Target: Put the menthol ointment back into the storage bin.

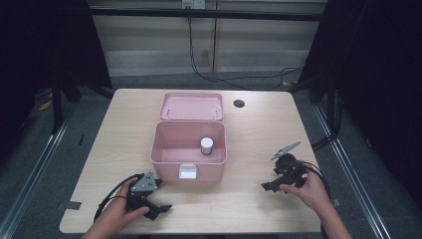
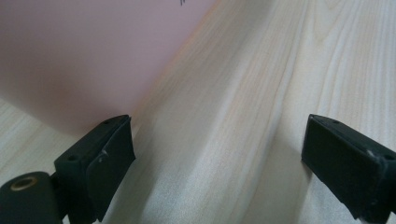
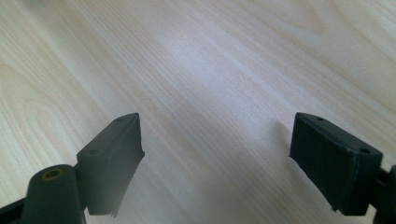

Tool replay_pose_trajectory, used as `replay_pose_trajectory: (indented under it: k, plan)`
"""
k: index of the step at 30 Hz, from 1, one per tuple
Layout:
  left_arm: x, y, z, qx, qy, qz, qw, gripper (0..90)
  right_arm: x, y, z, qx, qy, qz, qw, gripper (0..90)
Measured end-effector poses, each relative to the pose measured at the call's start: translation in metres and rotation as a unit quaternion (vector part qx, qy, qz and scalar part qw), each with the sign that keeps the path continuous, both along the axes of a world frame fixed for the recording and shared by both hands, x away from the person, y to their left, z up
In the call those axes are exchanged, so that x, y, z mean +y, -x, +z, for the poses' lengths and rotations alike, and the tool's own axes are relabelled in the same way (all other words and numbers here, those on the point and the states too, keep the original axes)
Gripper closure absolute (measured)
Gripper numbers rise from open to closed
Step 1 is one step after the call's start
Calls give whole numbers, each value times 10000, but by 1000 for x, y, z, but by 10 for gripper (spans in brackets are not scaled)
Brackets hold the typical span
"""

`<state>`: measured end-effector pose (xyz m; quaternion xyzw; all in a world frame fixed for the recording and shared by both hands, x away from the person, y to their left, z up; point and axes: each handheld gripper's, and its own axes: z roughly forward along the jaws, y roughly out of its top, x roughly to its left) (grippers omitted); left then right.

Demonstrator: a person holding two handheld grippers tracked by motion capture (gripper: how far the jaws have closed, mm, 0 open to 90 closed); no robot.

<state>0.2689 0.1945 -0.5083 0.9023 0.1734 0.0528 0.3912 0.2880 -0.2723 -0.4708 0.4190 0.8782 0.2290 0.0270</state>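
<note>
I see the small jar (image 1: 206,146) already standing inside the open pink box (image 1: 166,149), and my left gripper (image 1: 158,205) and right gripper (image 1: 268,186) rest released and empty on the table (image 1: 259,134), so closing the lid (image 1: 191,106) looks left.

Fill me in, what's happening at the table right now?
A person holds a two-jaw gripper in each hand at a wooden table. A pink box sits in the middle with its lid open, and a small white-capped bottle stands upright inside it. The left gripper rests near the box's front left corner, jaws open with nothing between them. The right gripper sits to the right of the box, also open and holding nothing. Neither is touching the box or bottle.
</note>
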Motion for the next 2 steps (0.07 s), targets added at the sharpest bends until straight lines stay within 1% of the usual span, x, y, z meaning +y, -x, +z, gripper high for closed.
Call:
replay_pose_trajectory:
  k: [2]
  plan:
    - [0,0,0,0,2,1,10000,88,0,0,-2,-82,-52,47,9999,166]
